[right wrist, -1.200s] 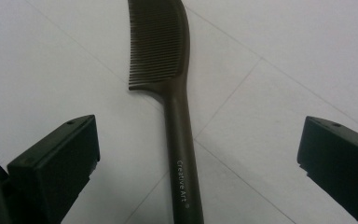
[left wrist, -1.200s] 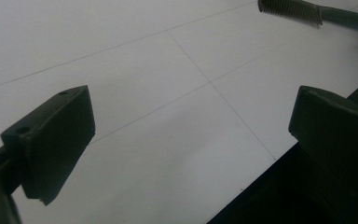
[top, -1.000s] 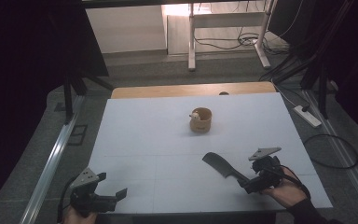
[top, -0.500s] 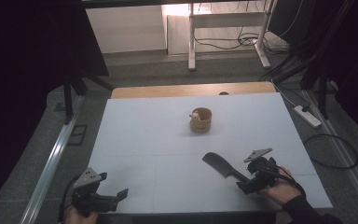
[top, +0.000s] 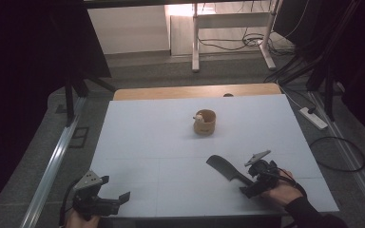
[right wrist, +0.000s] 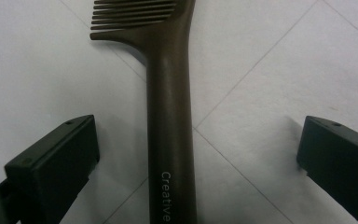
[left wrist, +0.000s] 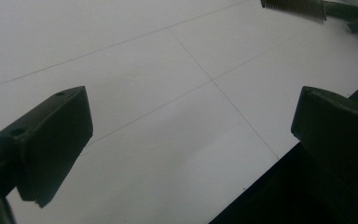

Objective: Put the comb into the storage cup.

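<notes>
A dark brown comb (top: 223, 169) lies flat on the white table (top: 147, 137), its teeth toward the middle and its handle toward the front right. In the right gripper view the comb's handle (right wrist: 170, 130) runs straight up between the two jaws, which stand wide apart on either side without touching it. My right gripper (top: 248, 184) is open, low over the handle's end. At the front left corner my left gripper (top: 114, 188) is open over bare table (left wrist: 168, 93); the comb's teeth (left wrist: 293, 4) show far off in its view.
A small wooden cup (top: 205, 122) with a pale object in it stands mid-table, farther back. A wooden strip (top: 171, 92) borders the table's far edge. A power strip (top: 313, 118) and cables lie on the floor to the right. A metal rail (top: 52, 166) runs along the left.
My right gripper has edged slightly left, closer along the comb's handle. The left gripper, the comb and the cup have stayed where they were.
</notes>
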